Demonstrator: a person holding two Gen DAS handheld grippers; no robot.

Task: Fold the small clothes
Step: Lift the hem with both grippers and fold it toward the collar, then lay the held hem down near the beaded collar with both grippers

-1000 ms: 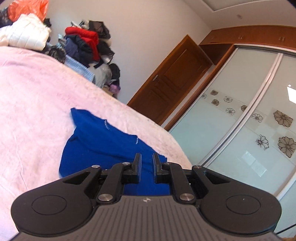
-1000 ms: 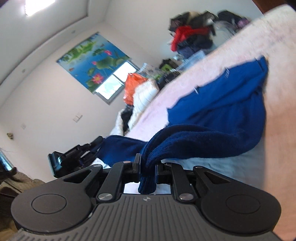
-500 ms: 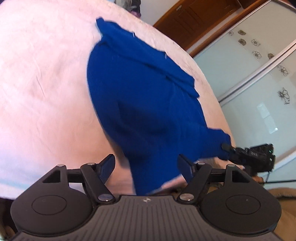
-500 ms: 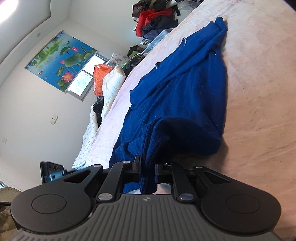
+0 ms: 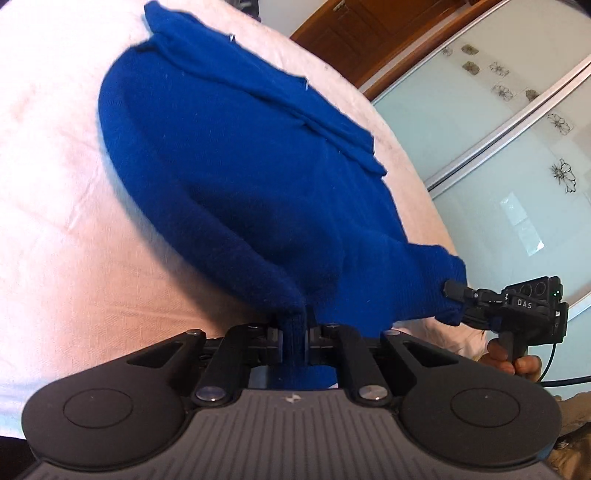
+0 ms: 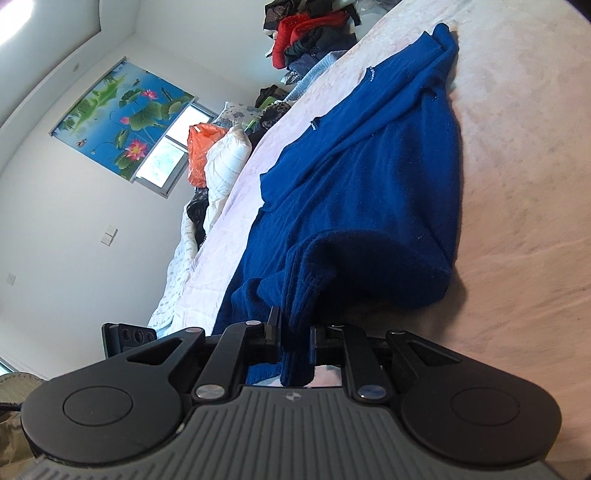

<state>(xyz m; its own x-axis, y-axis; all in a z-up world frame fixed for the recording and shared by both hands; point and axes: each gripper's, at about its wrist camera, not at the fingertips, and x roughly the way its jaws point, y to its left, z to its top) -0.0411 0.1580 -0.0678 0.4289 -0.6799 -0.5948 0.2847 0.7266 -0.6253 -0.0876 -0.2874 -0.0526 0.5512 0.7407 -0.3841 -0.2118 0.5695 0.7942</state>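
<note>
1. Left gripper [image 5: 294, 325] has its jaws clamped on a ribbed corner of the blue sweater [image 5: 236, 177]; they have just been closing, and the knit is pinched tight between them.
2. Right gripper [image 6: 293, 334] is likewise clenched on the sweater [image 6: 369, 192], a thick ribbed fold hanging down between its fingers.
3. From the left wrist camera the right gripper [image 5: 456, 291] shows at the far right, biting the other near corner of the garment, with a hand [image 5: 517, 363] wrapped round its handle.
4. From the right wrist camera part of the left gripper's body [image 6: 129, 338] peeks out at lower left.
5. So the near hem is stretched between the 2 grippers, at the near edge of the bed.
6. The sweater lies on the pink bedspread [image 5: 55, 166], its long axis running away from the grippers toward the far end of the bed, where a narrower end [image 6: 441, 40] points.
7. Most of the garment rests on the spread; only the gripped near edge bunches up off it.
8. Background: a heap of clothes [image 6: 310, 33] beyond the far end of the bed, a lotus-print blind [image 6: 122, 110] on the wall, and sliding wardrobe doors [image 5: 517, 129] with flower motifs.
</note>
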